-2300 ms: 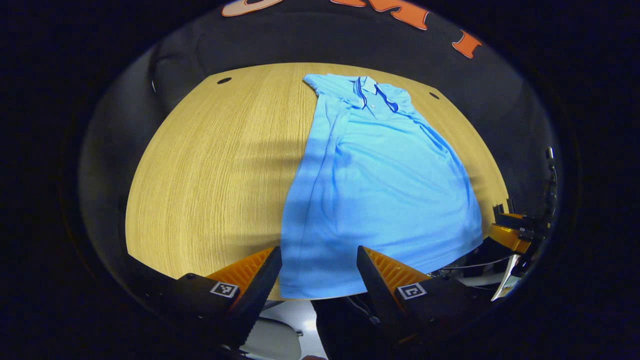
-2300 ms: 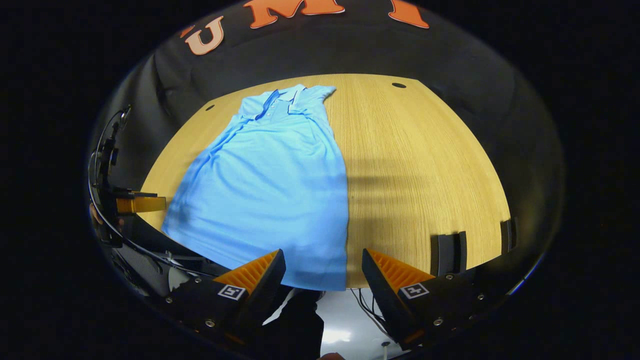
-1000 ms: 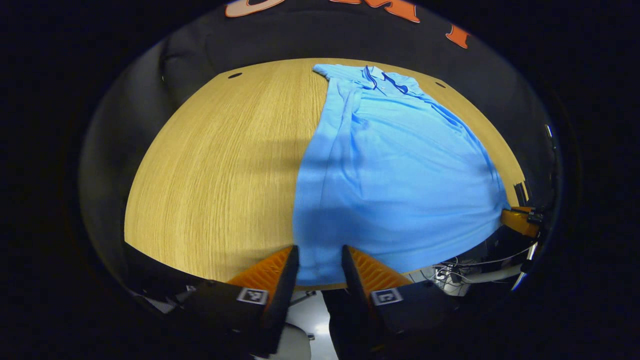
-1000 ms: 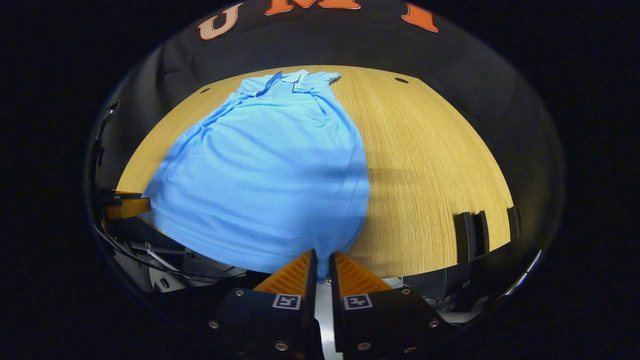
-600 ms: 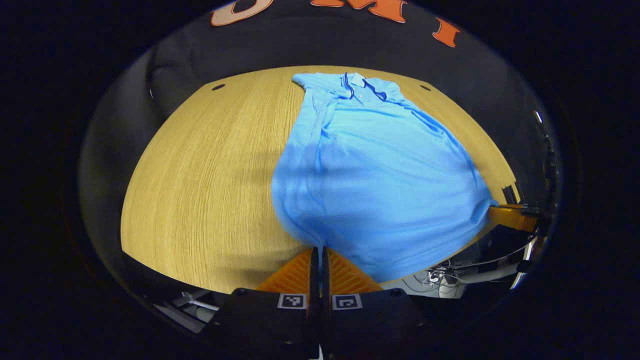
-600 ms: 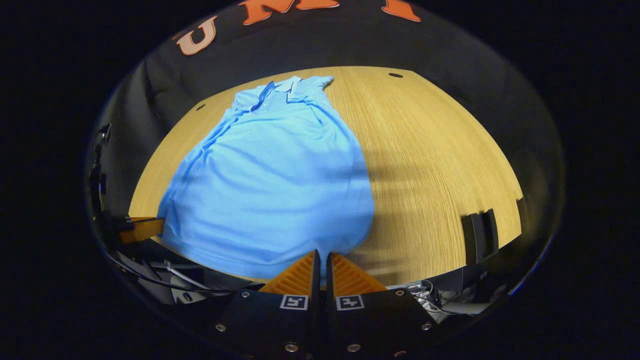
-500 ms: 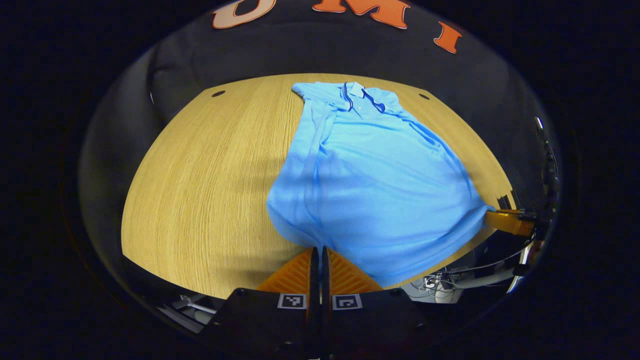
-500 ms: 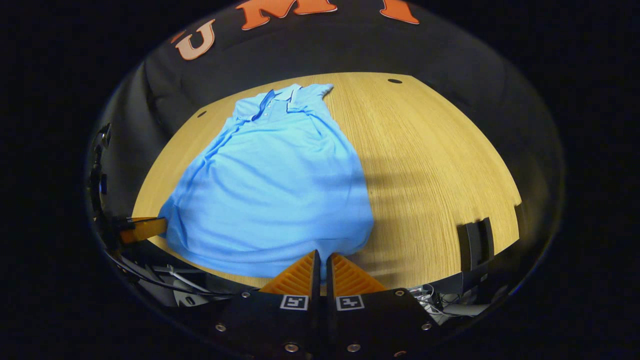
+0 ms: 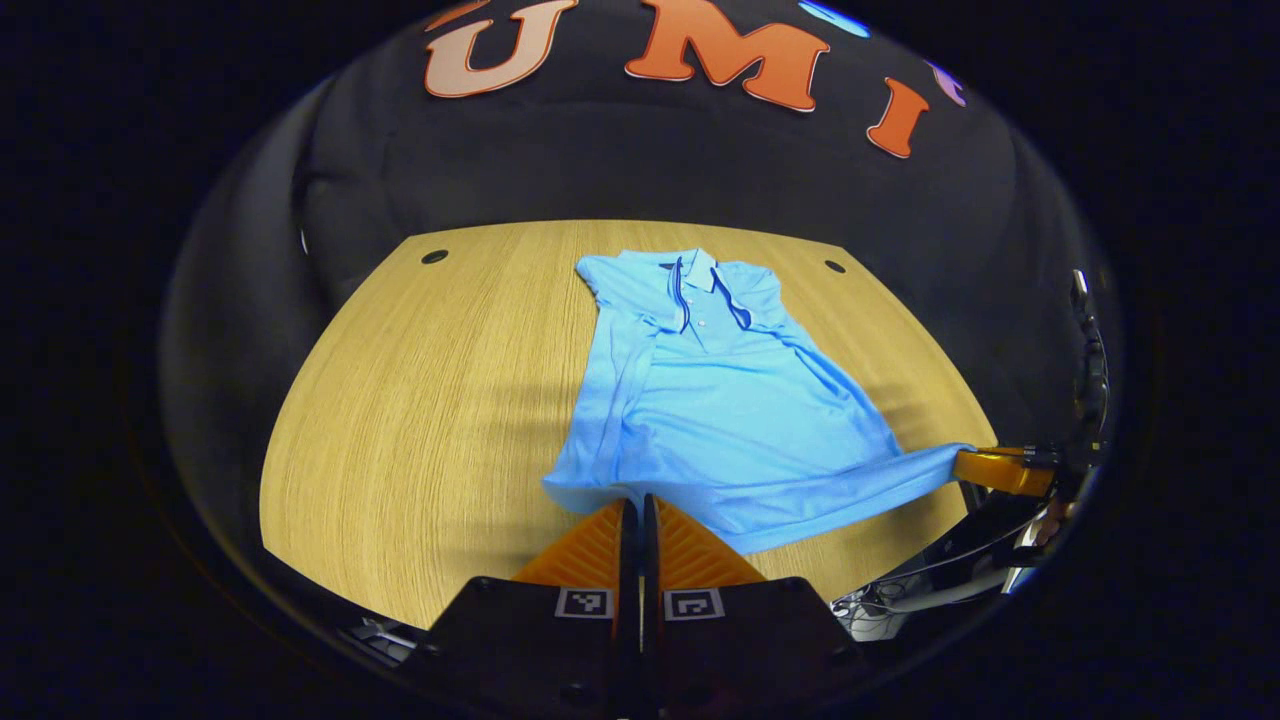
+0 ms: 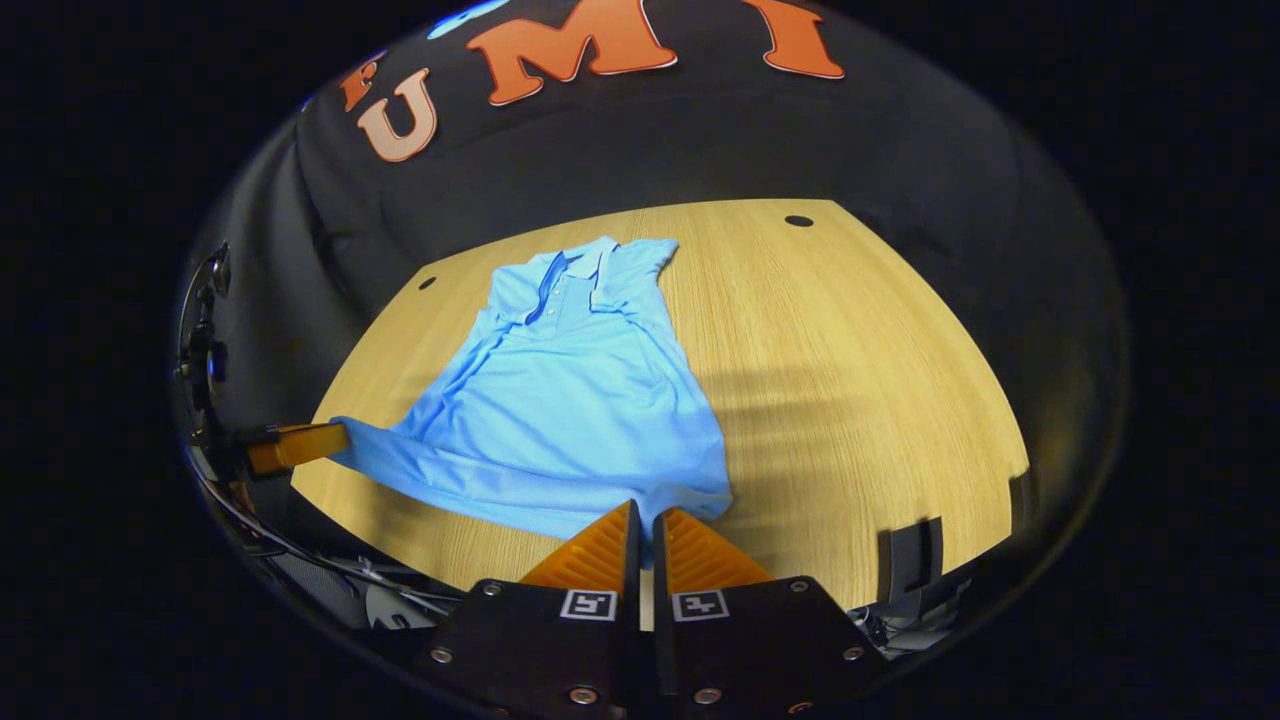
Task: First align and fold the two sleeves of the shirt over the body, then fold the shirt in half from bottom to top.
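- Your light-blue short-sleeved polo shirt (image 9: 720,400) lies on the pale wooden table (image 9: 420,400), collar (image 9: 700,280) at the far end, sleeves already folded in over the body, hem lifted at the near end.
- Your left gripper (image 9: 632,515) is pressed together, pinching the hem corner on its side; the fabric runs straight into the closed fingers.
- Your right gripper (image 10: 643,525) is likewise clamped on the other hem corner. From the left gripper view it shows off to the side (image 9: 1000,470), with the hem pulled into a taut point towards it.
- Expect the knit cloth to be light, soft and limp: it sags between your two holds and creases readily.
- The hem corners are the right places to hold; keep both pinches firm, since thin fabric can slip out.
- Judged from the raised hem, you are on the bottom-to-top fold. Carry both corners towards the collar at the same height and pace, keeping the hem stretched, or the folded sleeves may shift.
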{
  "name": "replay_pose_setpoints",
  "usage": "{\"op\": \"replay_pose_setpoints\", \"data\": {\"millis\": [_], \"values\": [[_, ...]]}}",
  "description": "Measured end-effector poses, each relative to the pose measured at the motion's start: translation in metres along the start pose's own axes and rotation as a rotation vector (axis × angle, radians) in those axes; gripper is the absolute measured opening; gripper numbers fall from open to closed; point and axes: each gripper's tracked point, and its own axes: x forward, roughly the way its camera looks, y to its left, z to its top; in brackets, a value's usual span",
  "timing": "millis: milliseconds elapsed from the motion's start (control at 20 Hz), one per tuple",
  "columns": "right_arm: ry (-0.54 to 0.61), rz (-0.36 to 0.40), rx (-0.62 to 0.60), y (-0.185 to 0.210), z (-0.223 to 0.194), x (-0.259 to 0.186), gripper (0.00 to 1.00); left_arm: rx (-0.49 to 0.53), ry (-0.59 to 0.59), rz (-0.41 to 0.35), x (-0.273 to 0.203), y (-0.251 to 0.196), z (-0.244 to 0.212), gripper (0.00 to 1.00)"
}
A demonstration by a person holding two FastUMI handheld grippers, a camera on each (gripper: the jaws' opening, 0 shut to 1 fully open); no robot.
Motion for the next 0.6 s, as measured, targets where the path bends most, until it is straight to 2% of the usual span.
{"op": "replay_pose_setpoints", "data": {"millis": [300, 600], "values": [[-0.064, -0.015, -0.002, -0.006, 0.063, 0.001, 0.06, 0.023, -0.064, -0.038, 0.002, -0.001, 0.062, 0.05], [-0.143, -0.035, -0.047, 0.001, 0.148, 0.011, 0.06, 0.051, -0.12, -0.058, 0.018, 0.008, 0.132, 0.05]]}}
